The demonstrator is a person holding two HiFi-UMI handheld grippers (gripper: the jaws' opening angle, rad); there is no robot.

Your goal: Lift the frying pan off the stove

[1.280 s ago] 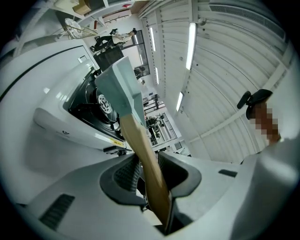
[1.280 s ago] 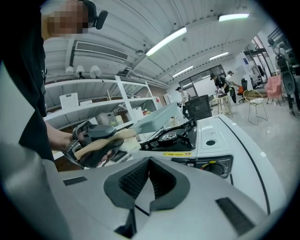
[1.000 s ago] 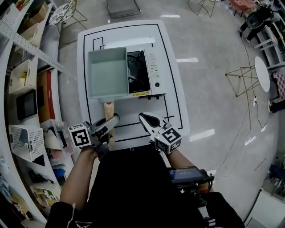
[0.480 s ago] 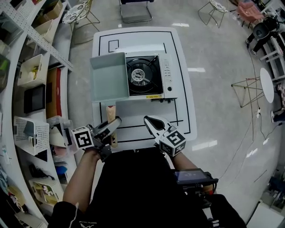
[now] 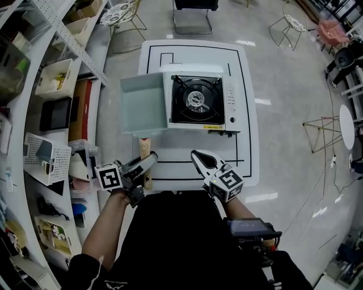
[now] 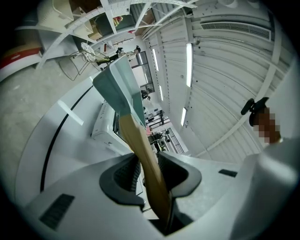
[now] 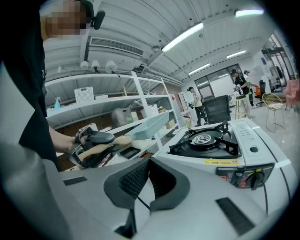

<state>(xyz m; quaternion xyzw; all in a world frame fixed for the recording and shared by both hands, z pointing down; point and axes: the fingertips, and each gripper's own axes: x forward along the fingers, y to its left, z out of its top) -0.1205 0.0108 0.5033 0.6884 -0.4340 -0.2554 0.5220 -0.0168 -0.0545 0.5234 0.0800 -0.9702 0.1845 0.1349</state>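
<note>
The frying pan (image 5: 144,106) is square and pale teal, with a wooden handle (image 5: 145,148). It hangs in the air left of the stove (image 5: 197,100), over the table's left edge. My left gripper (image 5: 148,160) is shut on the handle; in the left gripper view the handle (image 6: 140,145) runs between the pads up to the pan (image 6: 119,89). My right gripper (image 5: 199,157) is shut and empty, hovering over the table's near part. The right gripper view shows the stove (image 7: 206,140) with its burner bare, and the pan (image 7: 150,125) to its left.
The white table (image 5: 244,141) has black lines marked on it. Shelves with bins and boxes (image 5: 54,85) run along the left, close to the pan. A chair (image 5: 193,14) stands beyond the table's far end.
The pan has moved left, away from the stove, in my left gripper; the burner it partly covered is now fully exposed. The right gripper has stayed where it was, shut.
</note>
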